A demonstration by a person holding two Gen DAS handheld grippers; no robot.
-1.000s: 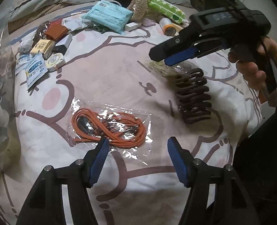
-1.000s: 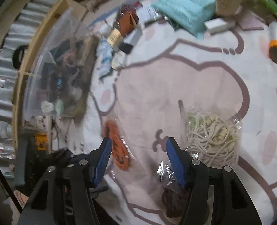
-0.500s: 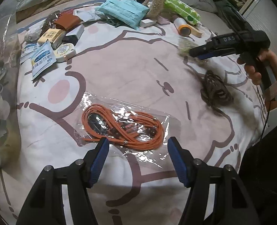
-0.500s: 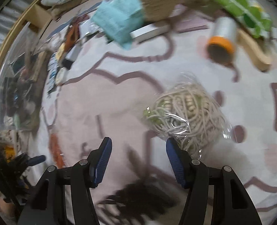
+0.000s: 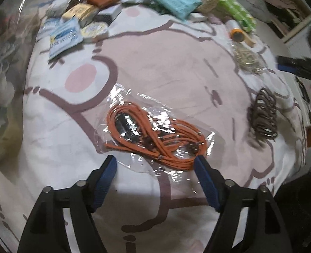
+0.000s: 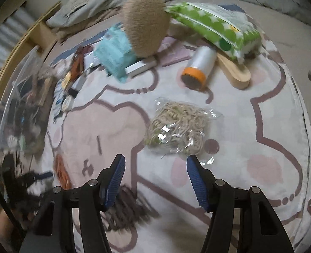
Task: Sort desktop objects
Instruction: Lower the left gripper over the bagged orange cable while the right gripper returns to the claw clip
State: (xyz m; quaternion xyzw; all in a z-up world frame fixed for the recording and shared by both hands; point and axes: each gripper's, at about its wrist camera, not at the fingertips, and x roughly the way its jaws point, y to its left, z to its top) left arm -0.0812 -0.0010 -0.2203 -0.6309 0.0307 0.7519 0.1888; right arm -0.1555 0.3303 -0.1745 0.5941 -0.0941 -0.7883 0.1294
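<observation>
A clear bag of orange cord (image 5: pixel 155 135) lies on the pink-and-white blanket (image 5: pixel 166 69), just ahead of my left gripper (image 5: pixel 155 164). Its jaws are opening, and the bag's near edge sits between the tips without being pressed. A dark brown coil (image 5: pixel 263 113) rests to the right. My right gripper (image 6: pixel 155 164) hovers open and empty just short of a clear bag of beige cord (image 6: pixel 178 126); the brown coil (image 6: pixel 126 208) lies under its left finger. In the left wrist view the right gripper shows only as a dark blur at the right edge.
At the blanket's far side lie a teal packet (image 6: pixel 113 57), a tan fuzzy pouch (image 6: pixel 145 25), a green dotted pack (image 6: pixel 214 29), an orange-capped tube (image 6: pixel 197 67) and a wooden piece (image 6: pixel 235 71). Small packets and tins (image 5: pixel 75 25) crowd the far left. A clear bin (image 6: pixel 16 105) stands left.
My left gripper has sunk closer to the orange cord bag and its jaws have widened. My right gripper has swung right, from over the brown coil towards the beige cord bag.
</observation>
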